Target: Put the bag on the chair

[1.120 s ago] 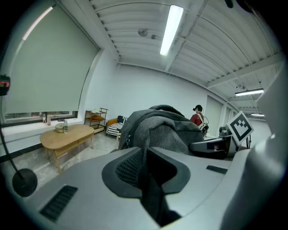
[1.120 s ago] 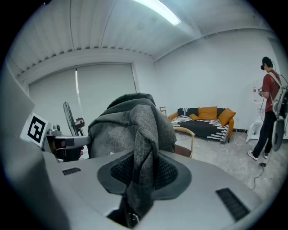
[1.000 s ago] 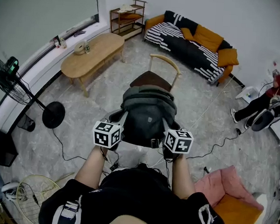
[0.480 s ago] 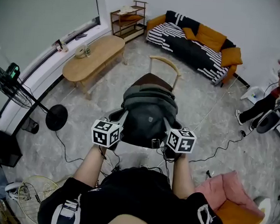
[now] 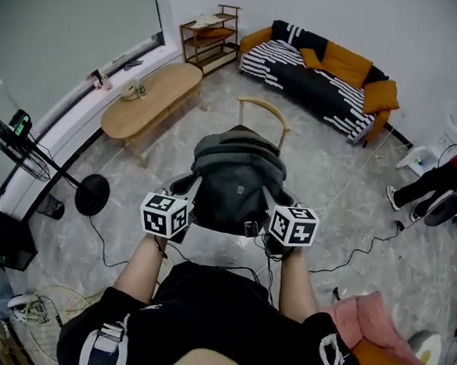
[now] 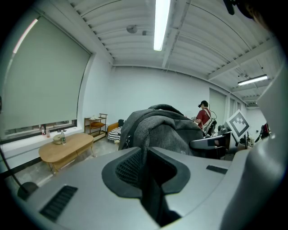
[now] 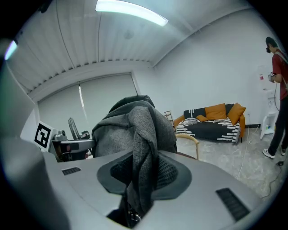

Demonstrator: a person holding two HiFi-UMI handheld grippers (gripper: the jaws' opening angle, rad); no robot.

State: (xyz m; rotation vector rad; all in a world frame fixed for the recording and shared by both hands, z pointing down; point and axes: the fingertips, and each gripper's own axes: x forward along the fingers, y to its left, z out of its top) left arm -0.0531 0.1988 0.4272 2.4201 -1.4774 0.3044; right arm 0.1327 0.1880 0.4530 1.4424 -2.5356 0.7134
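Observation:
A dark grey backpack (image 5: pixel 236 182) hangs in the air between both grippers, over the seat of a wooden chair (image 5: pixel 262 110) whose curved back shows behind it. My left gripper (image 5: pixel 178 207) is shut on the bag's left strap (image 6: pixel 150 188). My right gripper (image 5: pixel 277 212) is shut on the right strap (image 7: pixel 139 179). In both gripper views the grey fabric runs down between the jaws and the bag's body (image 6: pixel 159 128) fills the middle. The chair's backrest (image 7: pixel 189 139) shows just behind the bag (image 7: pixel 130 130) in the right gripper view. The chair seat is mostly hidden by the bag.
A wooden coffee table (image 5: pixel 149 94) stands at the left, a striped sofa with orange cushions (image 5: pixel 322 67) at the back, a shelf (image 5: pixel 212 28) in the corner. A fan (image 5: pixel 27 156) and cables (image 5: pixel 349 249) lie on the floor. A person in red (image 5: pixel 448 170) sits at right.
The bag and both grippers have moved a little forward toward the chair; it covers more of the seat now. Both grips are unchanged.

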